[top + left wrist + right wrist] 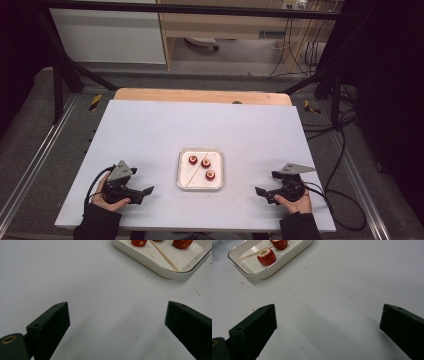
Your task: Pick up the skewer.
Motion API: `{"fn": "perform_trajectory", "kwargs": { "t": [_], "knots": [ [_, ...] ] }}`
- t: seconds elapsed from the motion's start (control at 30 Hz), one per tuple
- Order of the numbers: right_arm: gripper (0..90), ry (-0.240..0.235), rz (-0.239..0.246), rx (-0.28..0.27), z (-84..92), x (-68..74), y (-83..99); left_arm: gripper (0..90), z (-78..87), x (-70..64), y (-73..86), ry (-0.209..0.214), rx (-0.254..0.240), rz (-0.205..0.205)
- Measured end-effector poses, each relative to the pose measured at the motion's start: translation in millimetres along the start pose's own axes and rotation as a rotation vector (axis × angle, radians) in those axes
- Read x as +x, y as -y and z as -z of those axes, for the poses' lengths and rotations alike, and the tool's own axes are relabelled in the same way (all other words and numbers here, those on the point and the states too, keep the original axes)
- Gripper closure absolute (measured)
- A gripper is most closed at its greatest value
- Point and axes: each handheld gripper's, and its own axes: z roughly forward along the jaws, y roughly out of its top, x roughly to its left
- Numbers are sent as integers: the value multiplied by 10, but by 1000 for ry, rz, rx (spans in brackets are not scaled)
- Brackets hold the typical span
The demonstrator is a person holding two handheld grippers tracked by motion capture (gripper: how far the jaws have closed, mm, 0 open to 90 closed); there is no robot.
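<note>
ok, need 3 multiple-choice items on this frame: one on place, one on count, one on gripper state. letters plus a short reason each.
1. Where does the white tray sit?
A. Between the two grippers, near the table's middle
B. At the far left corner
C. On the floor

2. How many red cored fruits lie in the tray?
A. One
B. Three
C. Five

3. How do the left gripper and right gripper stand?
A. Both shut on the wooden skewer
B. Left shut on a fruit, right open
C. Both open, holding nothing

Answers:
1. A: the high view shows the tray on the white table, with a gripper to each side.
2. B: three red pieces show in the tray beside the skewer.
3. C: each gripper view shows its jaws wide apart over bare table.
</note>
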Motion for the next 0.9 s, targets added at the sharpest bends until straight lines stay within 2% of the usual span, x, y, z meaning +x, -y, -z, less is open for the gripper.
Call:
{"fn": "perform_trajectory", "kwargs": {
  "t": [0.53, 0.9],
  "knots": [
    [15, 1, -1, -2, -7, 4, 3, 58, -70, -101, -74, 2, 8, -9],
    [15, 0, 0, -1, -7, 4, 1, 65, -128, -224, -159, -1, 14, -11]
  ]
}}
